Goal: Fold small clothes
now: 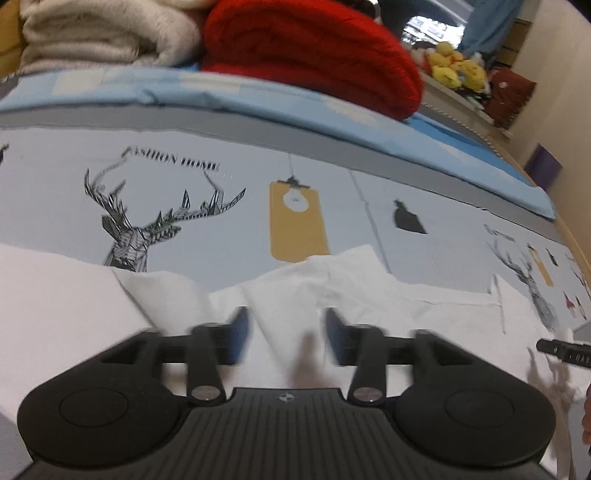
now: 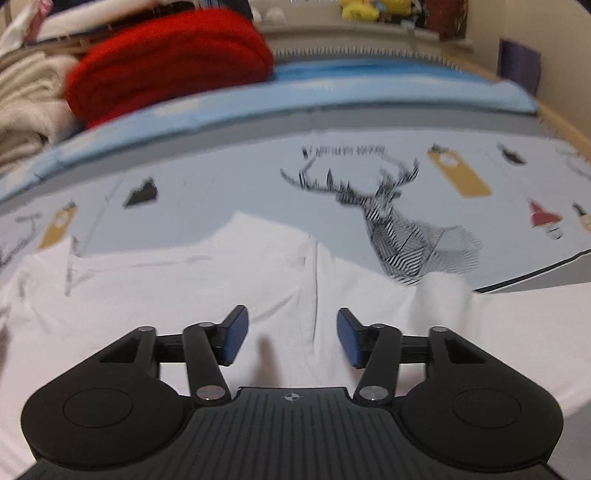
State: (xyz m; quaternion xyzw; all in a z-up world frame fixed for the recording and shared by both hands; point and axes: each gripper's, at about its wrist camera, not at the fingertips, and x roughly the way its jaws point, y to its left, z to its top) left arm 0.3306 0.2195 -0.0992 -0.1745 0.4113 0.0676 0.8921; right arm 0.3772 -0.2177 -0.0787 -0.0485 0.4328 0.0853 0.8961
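A white garment (image 1: pixel 369 288) lies spread flat on a pale bed sheet (image 1: pixel 221 206) printed with deer. My left gripper (image 1: pixel 288 332) hovers over the garment's upper edge. It is open, its blue pads (image 1: pixel 240 332) apart, with only the cloth below showing in the gap. The other gripper's black tip (image 1: pixel 561 350) pokes in at the right edge. In the right wrist view the same white garment (image 2: pixel 184 288) fills the lower half, a seam running down its middle. My right gripper (image 2: pixel 291 336) stands open above that seam, gripping nothing.
At the far side of the bed lie a folded red blanket (image 1: pixel 314 51), a cream blanket (image 1: pixel 103 33) and a blue quilt fold (image 1: pixel 258 96). Yellow plush toys (image 1: pixel 454 70) sit on a shelf beyond. The wooden bed edge (image 2: pixel 565 125) runs along the right.
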